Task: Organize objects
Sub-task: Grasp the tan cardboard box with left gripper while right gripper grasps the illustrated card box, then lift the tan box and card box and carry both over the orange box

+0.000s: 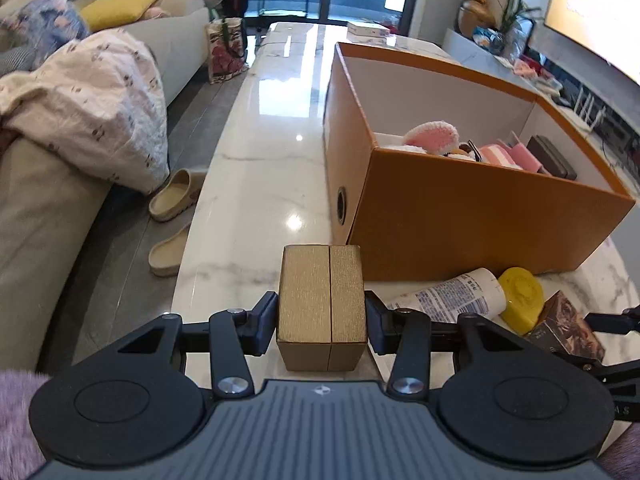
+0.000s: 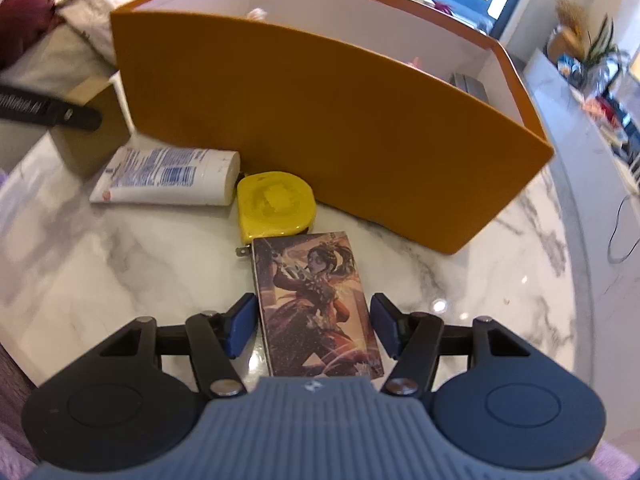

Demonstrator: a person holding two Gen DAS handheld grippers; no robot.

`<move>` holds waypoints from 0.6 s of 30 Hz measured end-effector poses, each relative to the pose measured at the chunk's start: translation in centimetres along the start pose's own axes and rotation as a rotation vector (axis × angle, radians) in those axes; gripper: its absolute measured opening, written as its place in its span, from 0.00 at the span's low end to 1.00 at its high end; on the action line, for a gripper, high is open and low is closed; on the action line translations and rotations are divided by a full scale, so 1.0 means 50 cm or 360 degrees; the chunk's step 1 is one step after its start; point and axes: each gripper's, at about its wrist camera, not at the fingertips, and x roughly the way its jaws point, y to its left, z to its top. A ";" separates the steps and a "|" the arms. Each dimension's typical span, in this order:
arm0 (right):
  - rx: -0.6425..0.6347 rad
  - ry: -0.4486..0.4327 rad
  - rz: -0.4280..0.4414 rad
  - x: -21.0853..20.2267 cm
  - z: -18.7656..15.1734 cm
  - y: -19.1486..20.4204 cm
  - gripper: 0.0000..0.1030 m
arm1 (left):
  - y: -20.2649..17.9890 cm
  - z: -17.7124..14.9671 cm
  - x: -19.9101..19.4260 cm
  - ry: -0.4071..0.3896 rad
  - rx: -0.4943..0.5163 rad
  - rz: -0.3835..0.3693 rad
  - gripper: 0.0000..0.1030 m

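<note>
Orange box (image 1: 460, 216) with white interior, matte gold box (image 1: 322, 300) with a dark centre seam, yellow tape measure (image 2: 276, 206), white tube (image 2: 168, 176) with blue print, card box (image 2: 320, 304) bearing warm-toned figure artwork, white grey-veined marble table (image 2: 100, 272)

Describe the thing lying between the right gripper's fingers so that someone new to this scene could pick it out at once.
Find the big orange box on the marble table. In front of its near wall lie a white tube, a yellow tape measure and, nearest the right gripper, a flat rectangular box. It alone bears a painted figure.
</note>
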 end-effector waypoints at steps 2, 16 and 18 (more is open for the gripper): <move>0.0080 0.0000 0.0052 -0.005 -0.003 -0.014 0.62 | 0.002 -0.012 -0.020 -0.0010 -0.0034 -0.0009 0.50; 0.0803 0.0071 0.0590 -0.026 -0.065 -0.095 0.61 | -0.163 -0.049 -0.079 -0.0015 0.0141 -0.0381 0.50; 0.0945 0.0091 0.0656 -0.025 -0.080 -0.114 0.61 | -0.185 -0.058 -0.059 0.0026 0.0162 -0.0409 0.50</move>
